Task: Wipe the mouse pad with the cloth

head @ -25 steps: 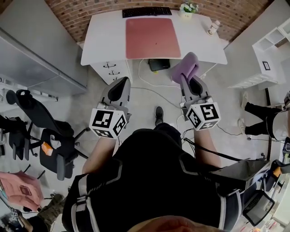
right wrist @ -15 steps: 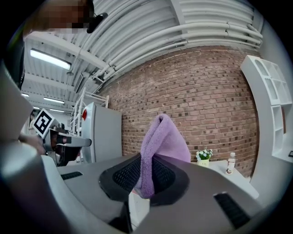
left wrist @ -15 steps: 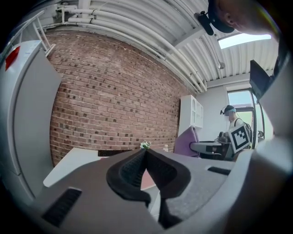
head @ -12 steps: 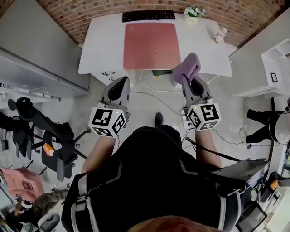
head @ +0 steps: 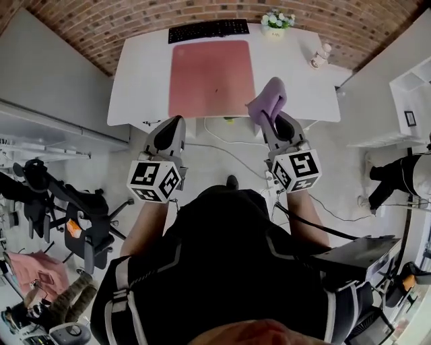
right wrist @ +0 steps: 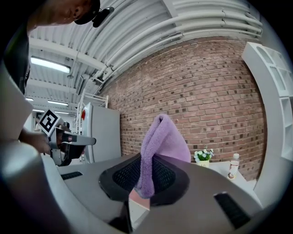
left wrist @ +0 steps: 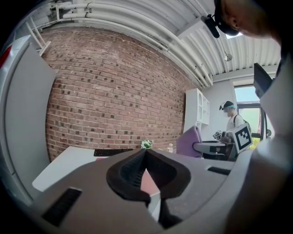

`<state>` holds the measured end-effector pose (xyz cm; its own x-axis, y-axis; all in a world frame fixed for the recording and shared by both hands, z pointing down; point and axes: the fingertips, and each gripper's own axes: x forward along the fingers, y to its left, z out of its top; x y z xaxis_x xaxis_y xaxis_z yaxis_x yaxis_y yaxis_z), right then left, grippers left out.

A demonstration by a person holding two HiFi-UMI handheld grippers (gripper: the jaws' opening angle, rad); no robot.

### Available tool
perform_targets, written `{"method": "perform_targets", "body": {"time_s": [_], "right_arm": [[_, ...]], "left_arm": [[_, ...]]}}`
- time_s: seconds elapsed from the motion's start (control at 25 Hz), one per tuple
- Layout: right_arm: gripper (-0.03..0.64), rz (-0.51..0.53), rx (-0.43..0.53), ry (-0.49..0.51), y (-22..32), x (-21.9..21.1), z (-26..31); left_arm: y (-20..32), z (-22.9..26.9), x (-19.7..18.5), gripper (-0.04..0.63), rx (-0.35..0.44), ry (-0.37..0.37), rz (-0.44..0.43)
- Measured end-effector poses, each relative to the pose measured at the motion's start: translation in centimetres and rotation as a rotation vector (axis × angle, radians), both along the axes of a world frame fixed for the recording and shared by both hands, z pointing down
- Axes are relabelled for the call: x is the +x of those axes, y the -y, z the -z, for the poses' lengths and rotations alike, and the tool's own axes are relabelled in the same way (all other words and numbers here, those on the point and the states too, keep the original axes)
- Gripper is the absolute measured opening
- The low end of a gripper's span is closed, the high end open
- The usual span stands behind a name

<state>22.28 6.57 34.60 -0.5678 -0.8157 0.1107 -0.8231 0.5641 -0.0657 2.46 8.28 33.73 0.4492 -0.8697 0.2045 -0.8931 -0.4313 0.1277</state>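
Observation:
A pink mouse pad [head: 210, 76] lies on the white desk [head: 289, 74], in front of a black keyboard [head: 208, 29]. My right gripper [head: 269, 120] is shut on a folded purple cloth [head: 267, 101] that stands up from its jaws [right wrist: 160, 146]; it hovers at the desk's near edge, right of the pad. My left gripper [head: 171, 129] is held short of the desk's front edge, below the pad's left side. Its jaws are together with nothing between them [left wrist: 145, 170]. A sliver of the pad shows through the jaws in both gripper views.
A small flower pot [head: 275, 20] and a bottle [head: 320, 55] stand at the desk's back right. A brick wall backs the desk. Black office chairs [head: 64, 202] stand to the left, white shelving [head: 411, 94] and another person [head: 404, 178] to the right. Cables [head: 229, 151] lie on the floor.
Both grippers and my head have come closer to the desk. The cloth now reaches over the desk's near edge. The right gripper's hold on the cloth is the same.

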Motion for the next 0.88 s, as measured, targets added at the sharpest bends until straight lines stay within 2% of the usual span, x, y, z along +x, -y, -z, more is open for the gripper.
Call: {"method": "perform_targets", "body": {"time_s": [0.16,0.48,0.88], "right_arm": [[0.054,0.026,-0.026,-0.012,1.5,1.6,-1.4],[0.054,-0.002,-0.124,-0.039,5.7,4.0,-6.9],[0.054,-0.07,-0.267,-0.138,9.4,4.3,-14.3]], "left_arm": [[1.4,-0.4,0.7,0.005,-0.022,0.013,0.043],[3.6,-1.6,1.8,0.005,-0.041,0.024,0.043],[7.2,-4.4,-1.5,0.005,-0.058,0.03,0.066]]}}
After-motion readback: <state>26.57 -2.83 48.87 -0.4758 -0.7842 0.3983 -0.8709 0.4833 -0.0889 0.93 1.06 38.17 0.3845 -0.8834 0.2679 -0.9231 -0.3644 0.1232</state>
